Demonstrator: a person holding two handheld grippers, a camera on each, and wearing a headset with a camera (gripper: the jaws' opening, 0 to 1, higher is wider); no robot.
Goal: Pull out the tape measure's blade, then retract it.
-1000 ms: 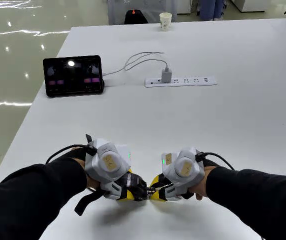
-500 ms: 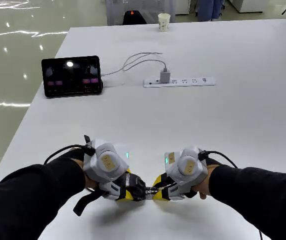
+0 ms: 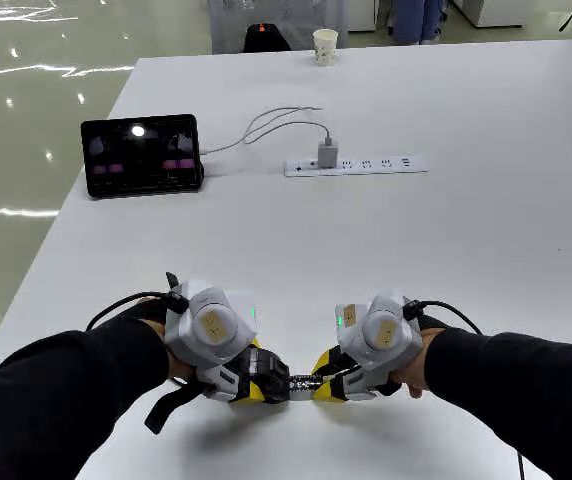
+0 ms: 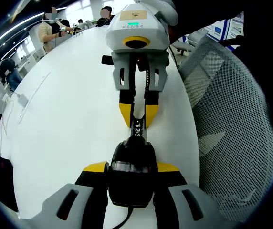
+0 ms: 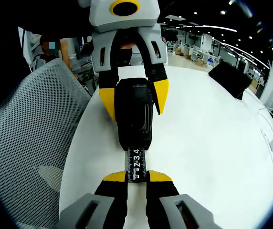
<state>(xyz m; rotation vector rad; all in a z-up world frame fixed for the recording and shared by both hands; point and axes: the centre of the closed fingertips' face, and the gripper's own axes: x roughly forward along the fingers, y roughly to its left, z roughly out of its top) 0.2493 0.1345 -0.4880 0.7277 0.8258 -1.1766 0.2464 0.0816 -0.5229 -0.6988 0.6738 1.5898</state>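
Observation:
A black tape measure case (image 3: 272, 374) sits just above the white table (image 3: 446, 260) near its front edge, with my left gripper (image 3: 258, 377) shut on it. In the left gripper view the yellow-tipped jaws clamp the case (image 4: 131, 176) from both sides. A short length of blade (image 3: 302, 382) runs from the case to my right gripper (image 3: 324, 386), which is shut on the blade's end. In the right gripper view the numbered blade (image 5: 136, 164) lies between my right gripper's (image 5: 137, 176) tips, with the case (image 5: 134, 114) just beyond.
A dark tablet (image 3: 141, 153) stands at the far left. A white power strip (image 3: 361, 165) with a plugged charger and cables lies mid-table, and a paper cup (image 3: 324, 45) is at the far edge. A grey mesh chair (image 4: 232, 119) is close behind the table's front edge.
The two grippers have drawn slightly apart, and a short stretch of blade now shows between them. The head camera has tilted a little.

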